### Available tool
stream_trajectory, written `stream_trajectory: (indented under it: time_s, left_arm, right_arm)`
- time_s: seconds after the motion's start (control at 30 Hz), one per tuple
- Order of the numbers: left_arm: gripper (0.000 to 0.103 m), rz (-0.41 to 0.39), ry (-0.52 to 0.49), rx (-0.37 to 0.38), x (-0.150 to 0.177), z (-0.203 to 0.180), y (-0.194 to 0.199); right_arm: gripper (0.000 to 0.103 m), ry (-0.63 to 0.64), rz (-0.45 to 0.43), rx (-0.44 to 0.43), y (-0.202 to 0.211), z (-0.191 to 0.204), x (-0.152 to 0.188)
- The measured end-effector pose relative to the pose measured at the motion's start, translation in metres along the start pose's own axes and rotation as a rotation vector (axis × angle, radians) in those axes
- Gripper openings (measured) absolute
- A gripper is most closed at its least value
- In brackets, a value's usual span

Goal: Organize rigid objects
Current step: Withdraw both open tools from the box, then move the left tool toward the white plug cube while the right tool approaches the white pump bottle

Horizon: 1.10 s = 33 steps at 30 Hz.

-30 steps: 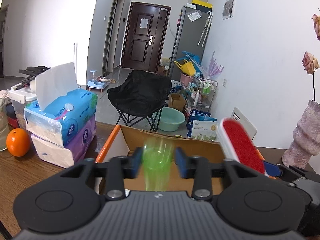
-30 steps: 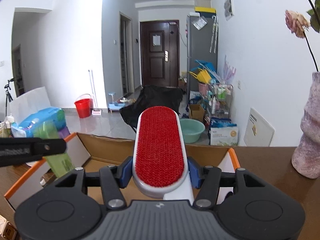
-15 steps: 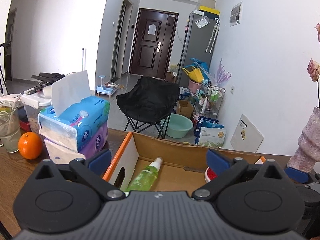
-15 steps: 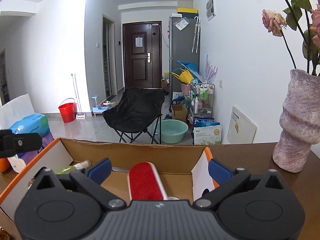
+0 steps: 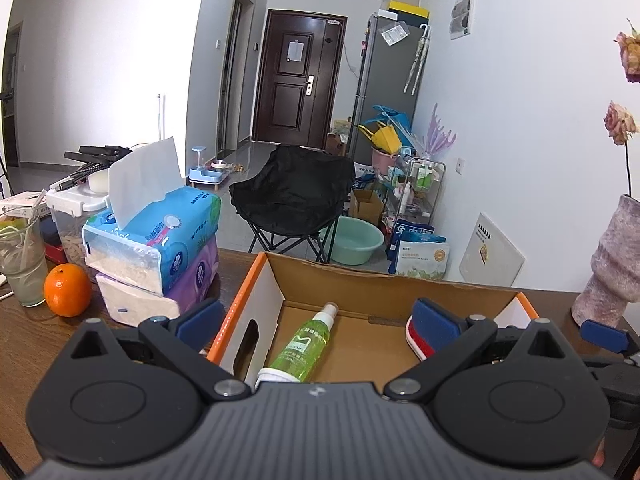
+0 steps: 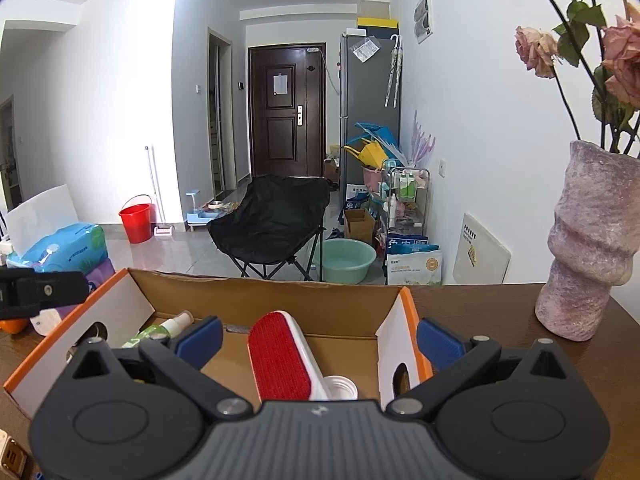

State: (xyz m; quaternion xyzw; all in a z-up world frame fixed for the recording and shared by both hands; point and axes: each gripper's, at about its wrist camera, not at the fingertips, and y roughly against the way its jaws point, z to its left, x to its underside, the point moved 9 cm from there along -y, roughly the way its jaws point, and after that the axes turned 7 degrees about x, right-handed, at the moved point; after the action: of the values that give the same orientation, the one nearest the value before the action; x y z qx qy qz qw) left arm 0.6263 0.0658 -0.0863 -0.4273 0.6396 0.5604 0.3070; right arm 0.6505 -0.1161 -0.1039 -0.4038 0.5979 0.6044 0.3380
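An open cardboard box (image 5: pixel 400 284) with orange edges stands on the brown table; it also shows in the right wrist view (image 6: pixel 280 296). A green spray bottle (image 5: pixel 306 344) lies on the box floor at the left; its top shows in the right wrist view (image 6: pixel 164 328). A red and white lint brush (image 6: pixel 282 360) lies in the box at the right, next to a white cap (image 6: pixel 340 388); its end shows in the left wrist view (image 5: pixel 412 340). My left gripper (image 5: pixel 316 320) is open and empty above the box. My right gripper (image 6: pixel 320 336) is open and empty above the brush.
Two stacked tissue packs (image 5: pixel 160 256), an orange (image 5: pixel 67 290), a glass (image 5: pixel 22 264) and a plastic container stand left of the box. A pink vase (image 6: pixel 592 248) with dried roses stands at the right. A power strip (image 6: pixel 10 456) lies at the near left.
Both grippers have opened. The green bottle left my left gripper and the lint brush left my right gripper; both now lie in the box. Both grippers have drawn back a little.
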Motion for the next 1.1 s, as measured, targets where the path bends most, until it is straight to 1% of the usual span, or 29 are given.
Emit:
stream_trajectory:
  time_s: [0.3, 0.5, 0.8, 0.97, 1.1]
  left_arm:
    - [0.103, -0.010, -0.032, 0.015, 0.006, -0.003, 0.023]
    - [0.103, -0.013, -0.037, 0.019, 0.014, 0.001, 0.039]
    - [0.103, -0.017, -0.026, 0.019, 0.026, 0.012, 0.065]
    - [0.103, -0.018, -0.024, 0.006, 0.033, 0.020, 0.081]
    - [0.103, -0.023, -0.026, -0.004, 0.038, 0.026, 0.095]
  right_arm:
    - [0.103, -0.008, -0.029, -0.007, 0.026, -0.009, 0.004]
    - [0.103, -0.012, -0.068, -0.009, 0.050, -0.015, 0.006]
    - [0.103, -0.017, -0.120, 0.004, 0.085, -0.024, 0.015]
    - [0.103, -0.022, -0.131, 0.012, 0.102, -0.032, 0.023]
    - [0.103, -0.050, -0.146, 0.019, 0.116, -0.043, 0.032]
